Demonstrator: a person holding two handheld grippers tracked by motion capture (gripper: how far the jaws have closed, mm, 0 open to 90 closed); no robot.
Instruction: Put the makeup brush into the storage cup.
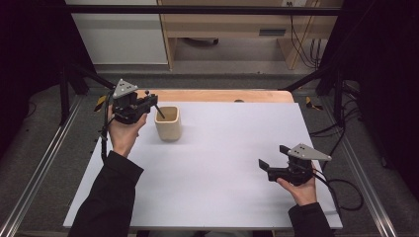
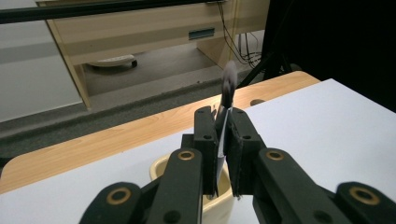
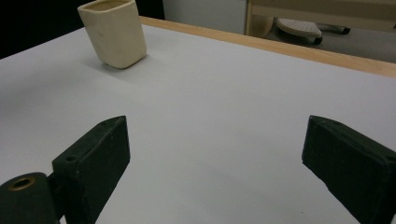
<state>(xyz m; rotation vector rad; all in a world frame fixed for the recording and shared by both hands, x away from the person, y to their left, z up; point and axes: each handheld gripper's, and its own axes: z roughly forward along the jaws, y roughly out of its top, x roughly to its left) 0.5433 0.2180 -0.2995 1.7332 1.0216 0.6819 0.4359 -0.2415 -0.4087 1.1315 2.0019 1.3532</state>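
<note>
- Stick (image 2: pixel 227 95), thin and dark with a rounded tip, is clamped between the closed jaws of the left gripper (image 2: pixel 224 140); in the high view its lower end slants down into the mouth of the cream cup (image 1: pixel 168 123).
- Left gripper (image 1: pixel 148 104) sits just left of the cup at the far left of the white table (image 1: pixel 232 163), its jaws pointing toward the cup's rim, touching or nearly touching it.
- Cup stands upright on the white surface near the wooden back edge (image 1: pixel 222 95); the right gripper view shows it as a plain square-sided cup (image 3: pixel 114 32) well away from that gripper.
- Risk, as a judgement: the stick is held off-centre and at a slant, so pressing it sideways against the inner wall could tip or slide the light cup.
- Risk: the grip is on a very narrow thing; a small twist of the wrist could let the stick pivot or slip out before it is inside the cup.
- Risk: if the jaws let go too high, the stick might bounce off the rim and land on the table.
- Left hand (image 1: pixel 123 133) holds its gripper raised above the table, wrist bent up, dark sleeve reaching in from the lower left.
- Right gripper (image 1: pixel 276 160) has its jaws wide apart with nothing between them; it rests low near the right front of the table, pointing left, held in the right hand (image 1: pixel 301 190).
</note>
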